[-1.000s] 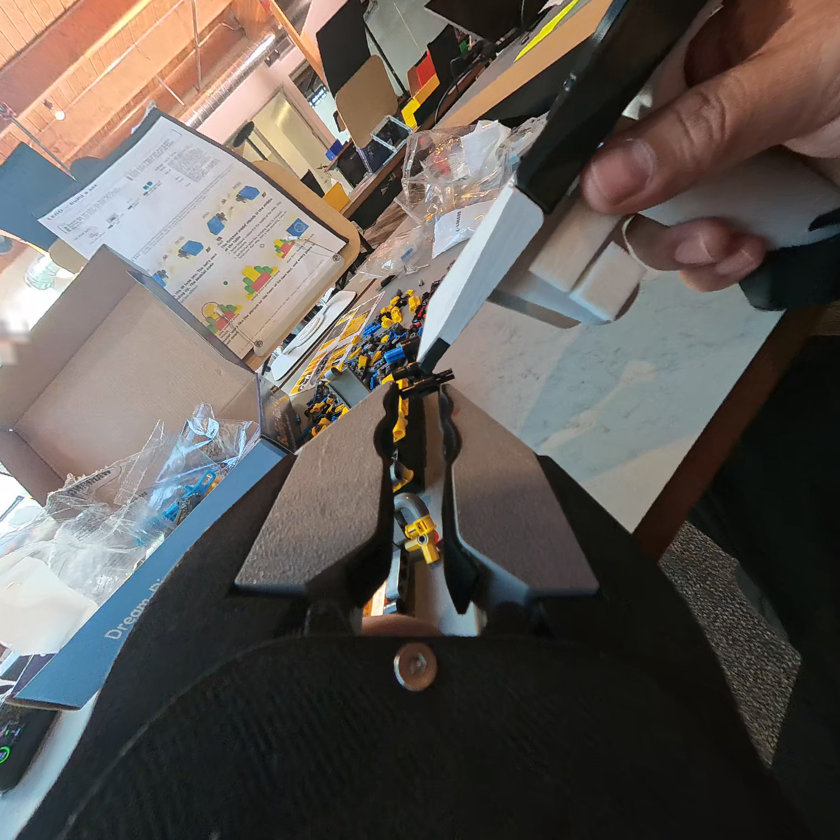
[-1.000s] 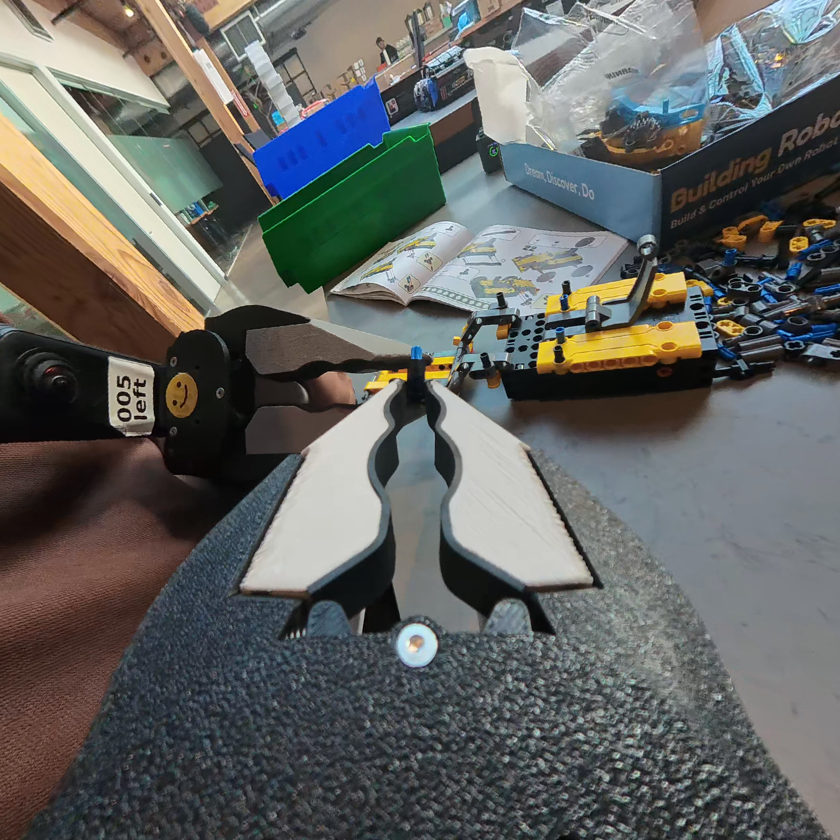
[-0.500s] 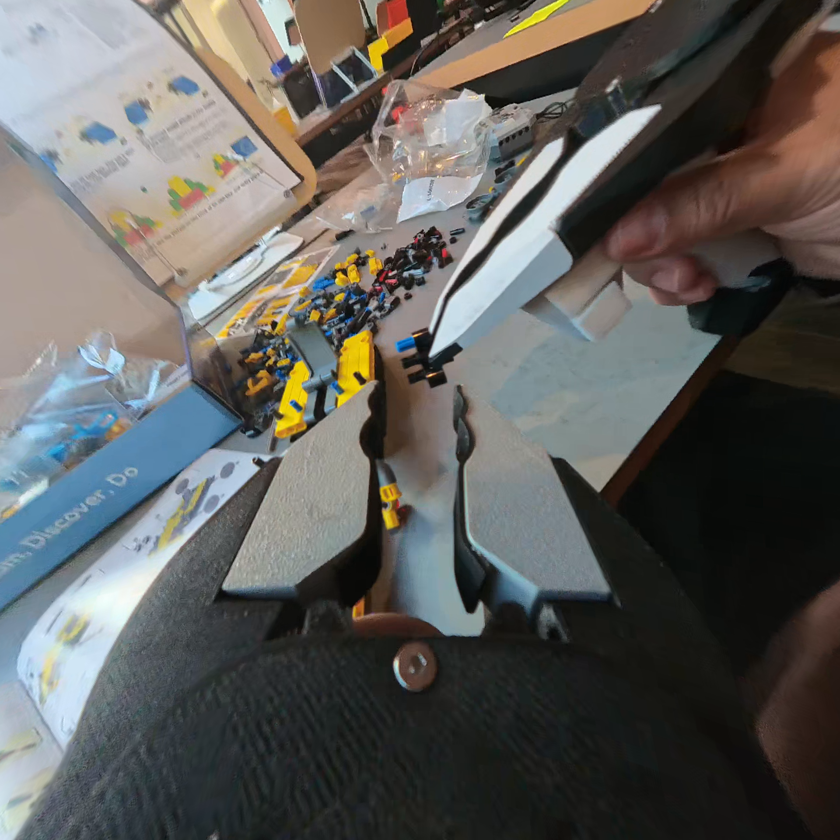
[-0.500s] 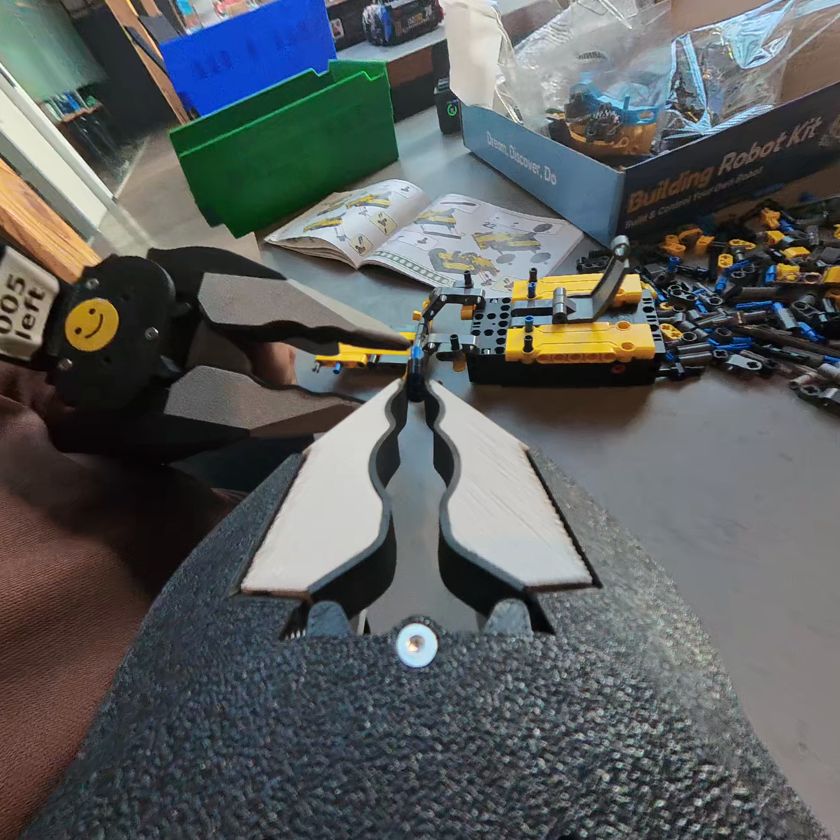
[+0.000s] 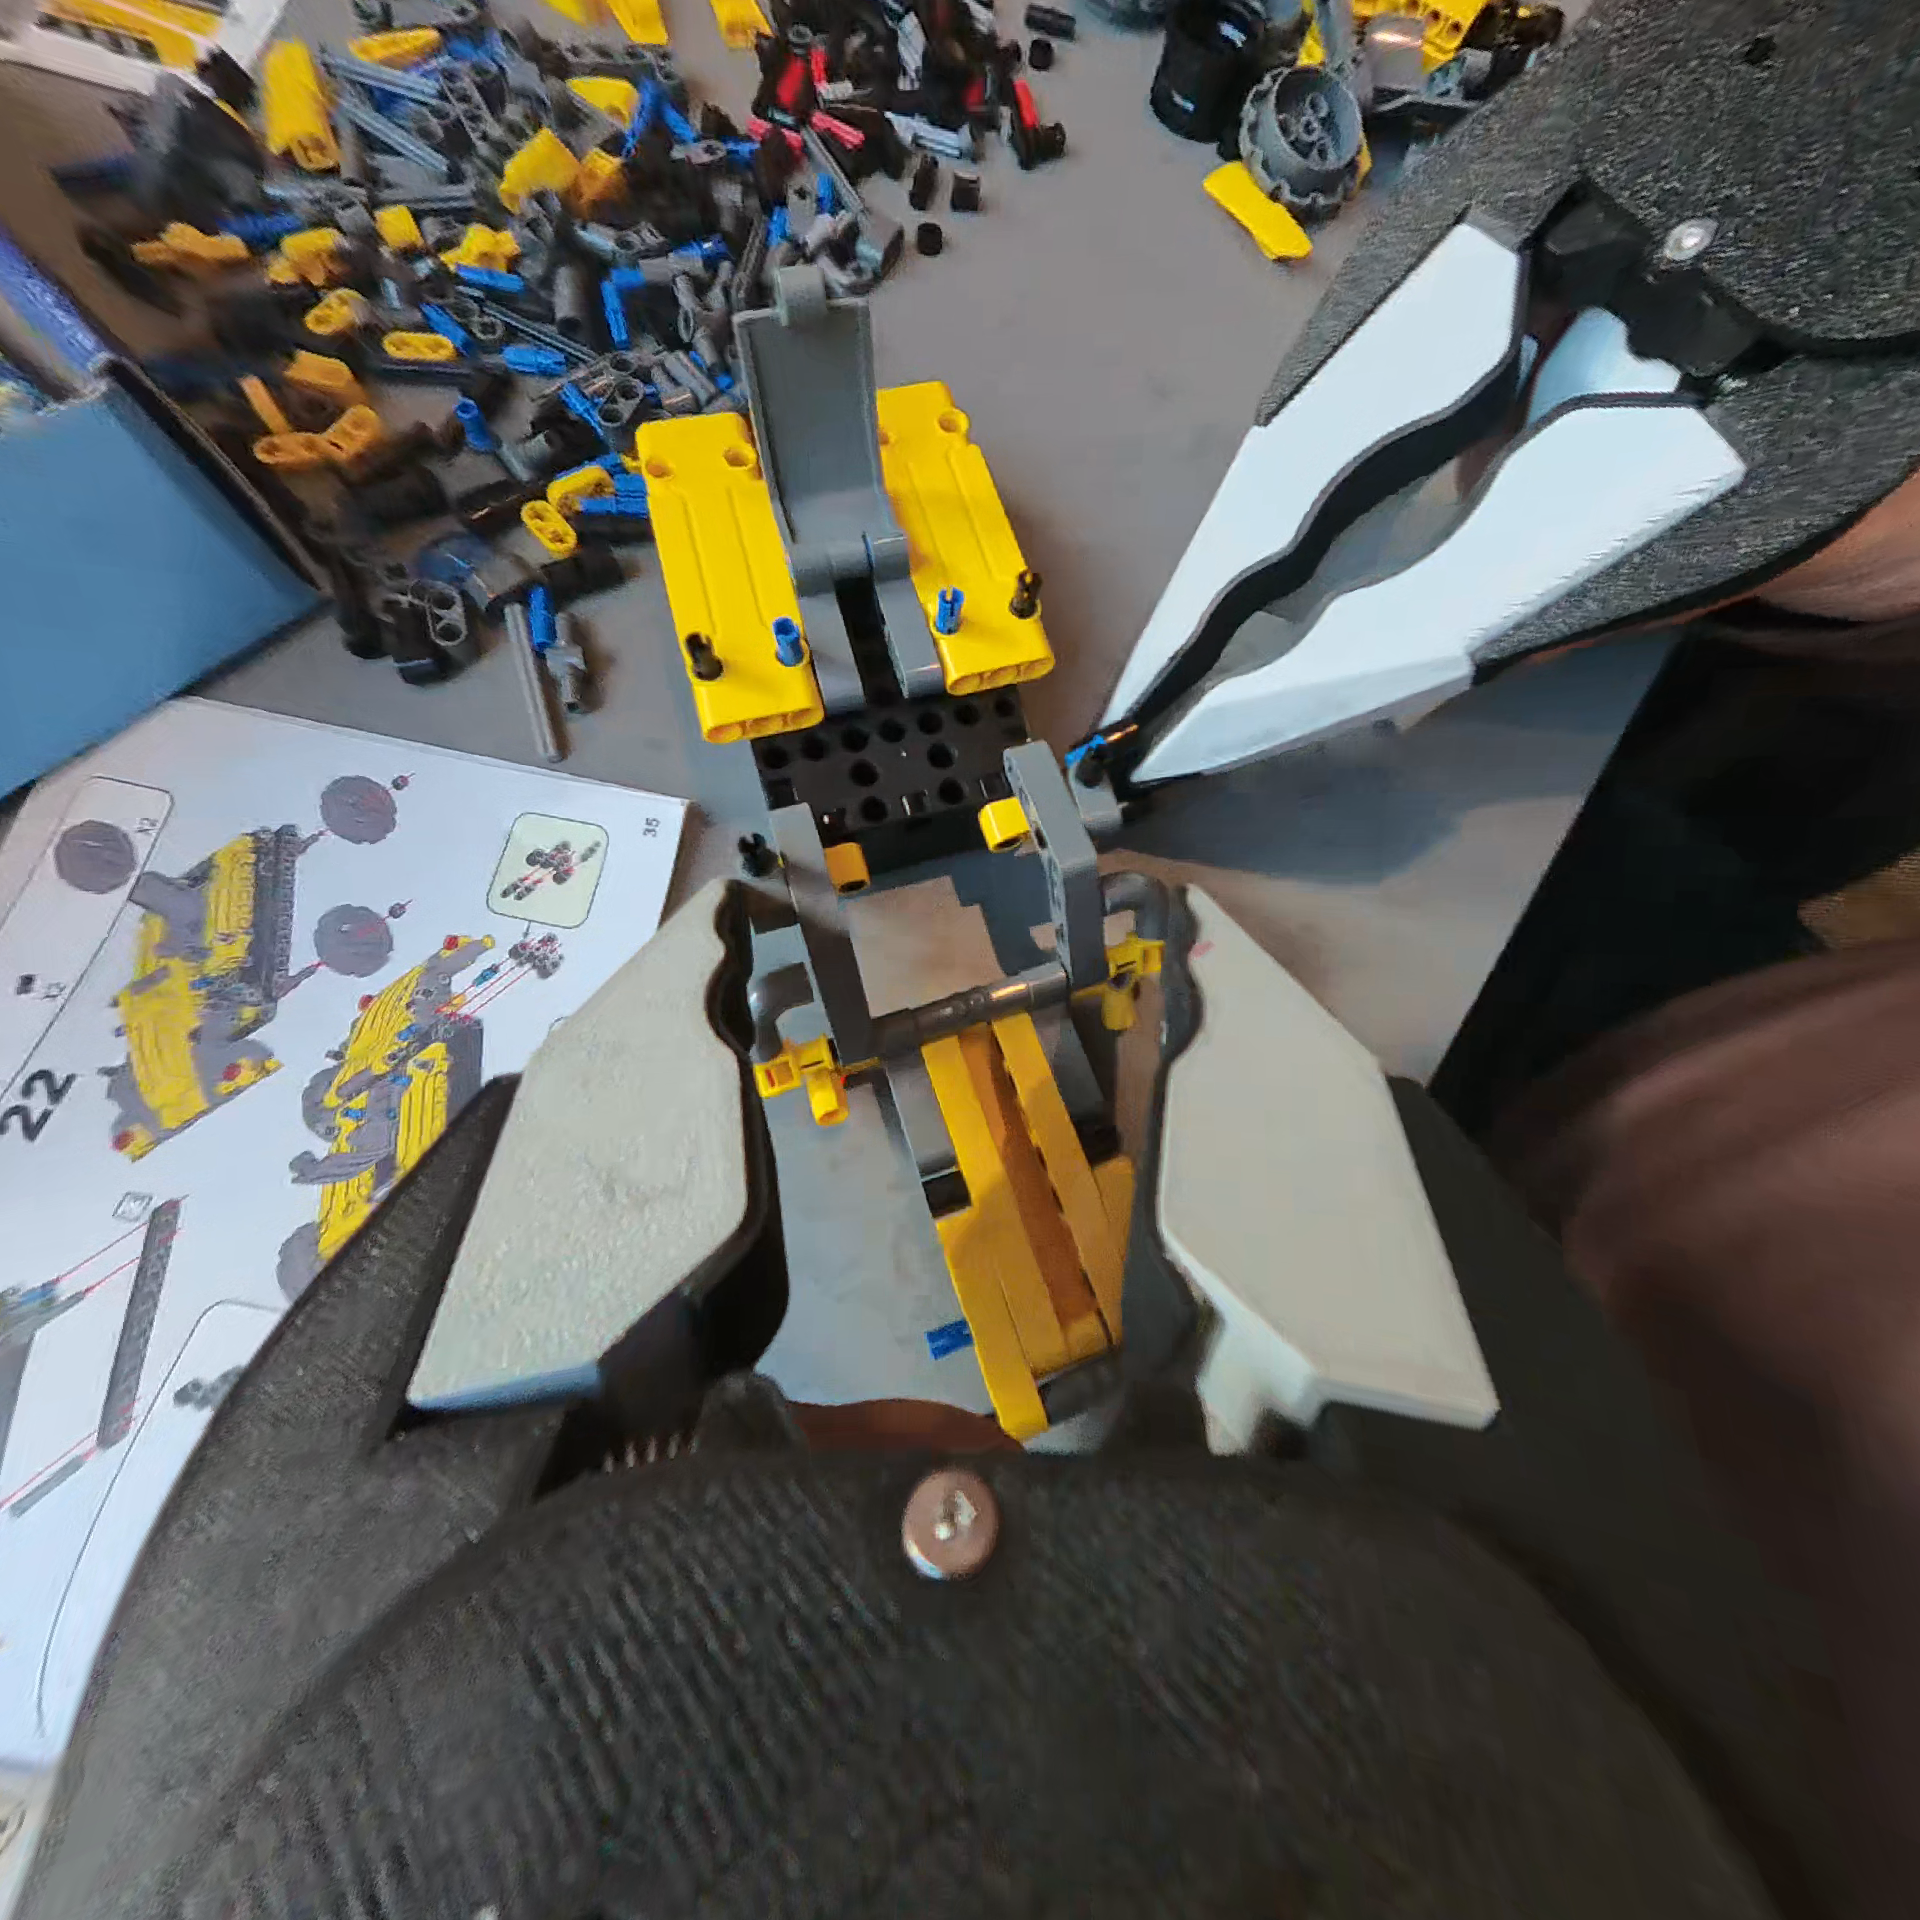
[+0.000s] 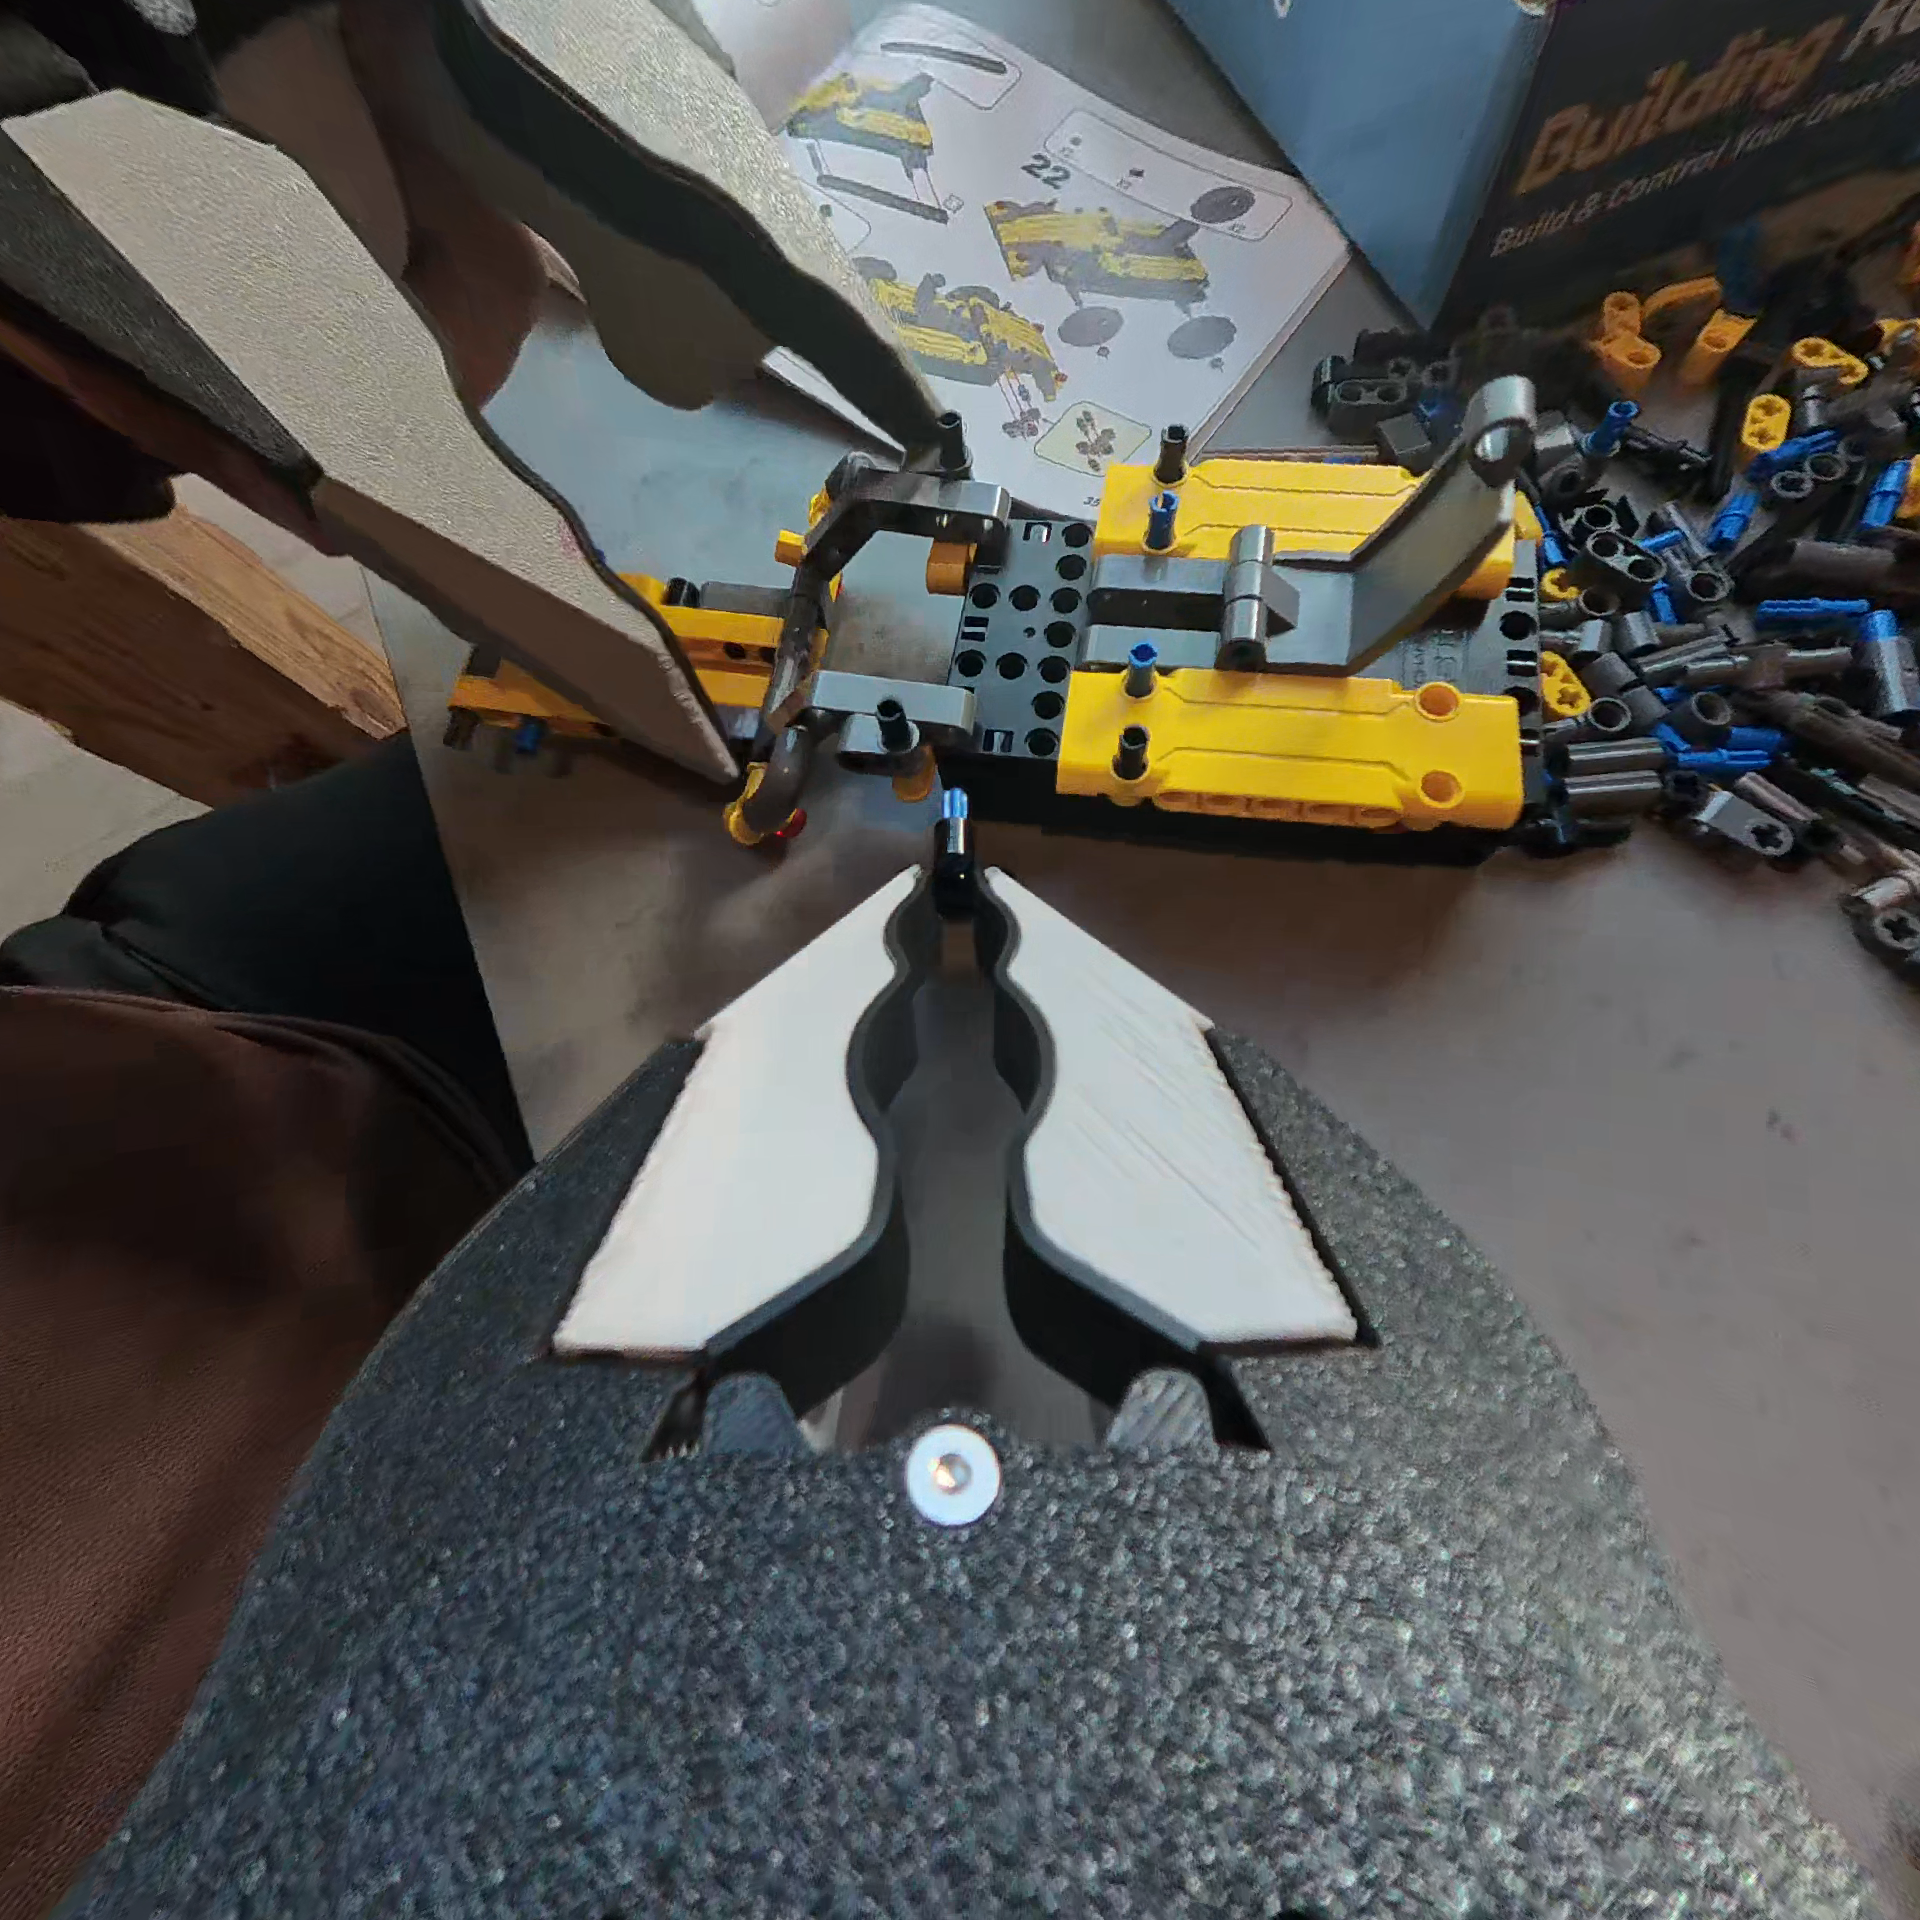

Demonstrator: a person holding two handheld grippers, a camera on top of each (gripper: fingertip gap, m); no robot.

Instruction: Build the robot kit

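- Between the right gripper's (image 6: 954,878) white fingers sits a small black-and-blue peg (image 6: 954,831), pinched at the very tips and pointing forward. The jaws are closed on it.
- The peg's blue end hangs just short of the near side of a yellow, black and grey brick model (image 6: 1288,748). It is close to a grey arm with an upright black pin, but apart from it.
- From the left wrist view, the left gripper (image 5: 951,914) is spread wide, its grey fingers standing on either side of the model's narrow end. Nothing is clamped, and whether the fingers touch the bricks I cannot tell.
- The model lies flat on the table, with two long yellow panels flanking a black plate full of holes. A tilted grey seat-like piece rises at its far end.
- Beyond the model lies a heap of loose pieces (image 5: 468,260) in black, blue, yellow and grey, with a grey wheel (image 5: 1304,120) farther off.
- An open instruction booklet (image 5: 312,935) lies beside the model, and a blue cardboard box (image 5: 104,561) stands behind the booklet.
- All of this rests on a smooth grey table (image 6: 1351,1039). A person's brown clothing (image 6: 208,1247) shows at its near edge.
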